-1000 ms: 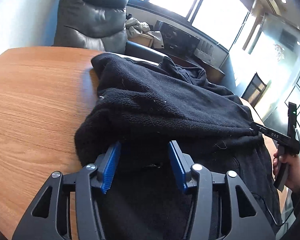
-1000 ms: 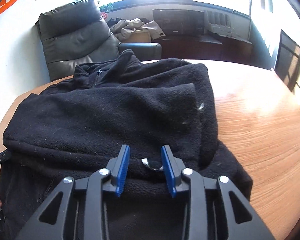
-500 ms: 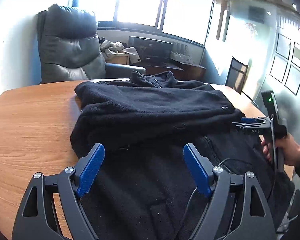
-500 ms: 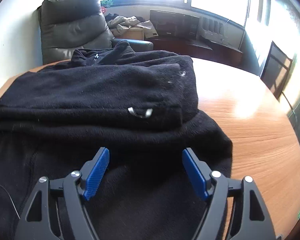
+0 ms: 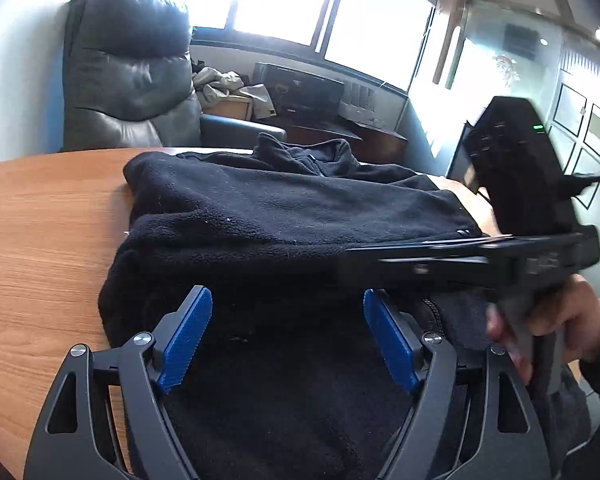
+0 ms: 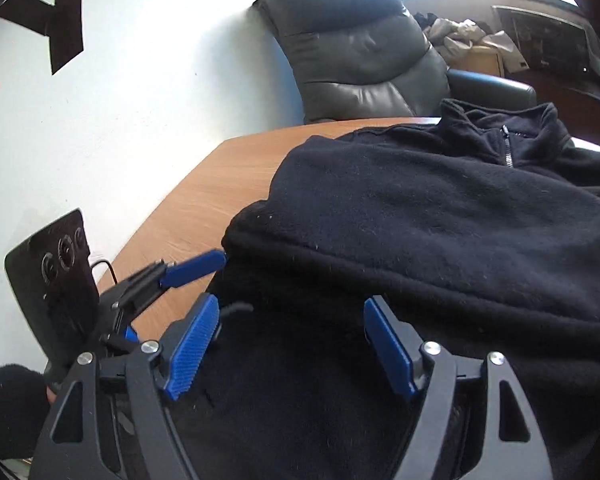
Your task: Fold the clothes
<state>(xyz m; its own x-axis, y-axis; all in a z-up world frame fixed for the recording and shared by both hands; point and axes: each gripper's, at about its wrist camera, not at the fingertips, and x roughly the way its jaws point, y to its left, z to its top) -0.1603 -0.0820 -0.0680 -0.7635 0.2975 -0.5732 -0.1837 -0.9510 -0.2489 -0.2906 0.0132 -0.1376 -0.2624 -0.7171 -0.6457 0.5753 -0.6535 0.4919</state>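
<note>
A black fleece jacket (image 5: 292, 216) lies partly folded on the wooden table (image 5: 40, 240), collar and zipper toward twelve o'clock, near the leather armchair (image 5: 132, 72). The left gripper (image 5: 288, 332) hovers over its near hem, blue pads wide apart but closing slightly — fleece lies below them, nothing pinched. The right gripper (image 6: 290, 344) stands spread too, empty, over the same dark cloth; from the left wrist it crosses at three o'clock, blurred, gripped by a hand (image 5: 556, 328).
</note>
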